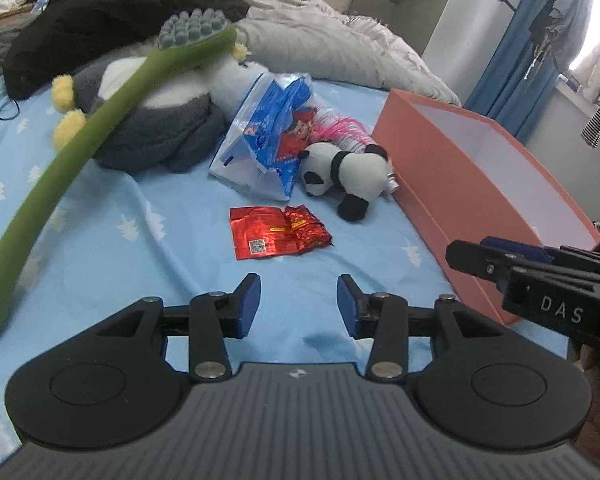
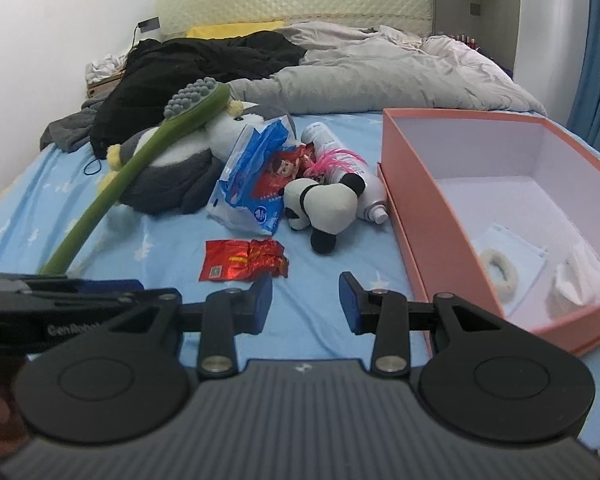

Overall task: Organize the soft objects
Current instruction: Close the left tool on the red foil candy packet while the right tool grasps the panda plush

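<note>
1. Scene: blue bed sheet [image 1: 100,240], with a pink box [image 2: 420,216] at the right and soft clutter in the middle.
2. Left gripper [image 1: 299,304]: jaws are seen apart, nothing between the blue pads, only sheet showing in the gap.
3. Right gripper [image 2: 305,304]: jaws are likewise seen apart and empty; it is also seen side-on in the left wrist view at the right edge, beside the box corner.
4. Task things: panda plush [image 1: 348,176] is lying on its side just beside the box's near long wall, touching the blue plastic bag [image 1: 268,136]; a larger grey plush [image 1: 152,120] is further back left, with a green long-handled brush [image 1: 80,148] propped across it.
5. Red foil wrapper [image 1: 278,232] is lying flat on the sheet, straight ahead of both grippers, nearer than the panda.
6. Key relation: from the left fingers the panda is ahead and slightly right; from the right fingers it is almost dead ahead. Its long axis is judged to run roughly left-right across both views, head left, so a closing line across the body is available.
7. Nearer hand: the right is judged marginally better placed, being on the box side.
8. Box: open, mostly unfilled; a fluffy white ring [image 2: 496,266] and white tissue [image 2: 576,284] are seen inside.
</note>
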Action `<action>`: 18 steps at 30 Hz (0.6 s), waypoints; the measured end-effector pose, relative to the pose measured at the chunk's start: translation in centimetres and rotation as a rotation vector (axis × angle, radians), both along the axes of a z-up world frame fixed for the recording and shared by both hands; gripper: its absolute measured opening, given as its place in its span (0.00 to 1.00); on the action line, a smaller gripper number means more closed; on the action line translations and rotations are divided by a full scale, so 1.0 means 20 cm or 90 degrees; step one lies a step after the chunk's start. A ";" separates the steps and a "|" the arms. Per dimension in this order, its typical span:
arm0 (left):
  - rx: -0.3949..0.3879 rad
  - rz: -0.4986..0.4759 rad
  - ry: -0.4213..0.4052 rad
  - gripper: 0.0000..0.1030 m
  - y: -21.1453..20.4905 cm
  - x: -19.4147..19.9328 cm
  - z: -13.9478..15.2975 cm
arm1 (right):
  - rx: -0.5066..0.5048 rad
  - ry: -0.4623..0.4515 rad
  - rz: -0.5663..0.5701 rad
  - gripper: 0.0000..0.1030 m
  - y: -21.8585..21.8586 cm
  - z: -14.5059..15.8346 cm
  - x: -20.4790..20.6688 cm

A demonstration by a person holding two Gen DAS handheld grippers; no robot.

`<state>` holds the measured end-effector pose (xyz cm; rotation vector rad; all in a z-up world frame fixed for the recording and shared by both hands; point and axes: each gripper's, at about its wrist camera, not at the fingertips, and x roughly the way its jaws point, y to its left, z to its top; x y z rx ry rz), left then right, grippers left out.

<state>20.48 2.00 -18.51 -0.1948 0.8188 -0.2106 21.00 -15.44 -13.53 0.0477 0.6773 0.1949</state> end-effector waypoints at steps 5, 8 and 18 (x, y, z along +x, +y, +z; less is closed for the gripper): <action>-0.001 0.002 0.015 0.51 0.00 0.16 -0.10 | 0.003 0.012 -0.005 0.39 0.01 -0.08 0.16; -0.012 -0.015 0.022 0.51 0.00 0.25 -0.14 | 0.008 0.016 -0.011 0.39 0.00 -0.11 0.26; -0.037 -0.088 0.033 0.54 -0.11 0.48 -0.25 | 0.053 0.061 -0.031 0.39 0.00 -0.21 0.55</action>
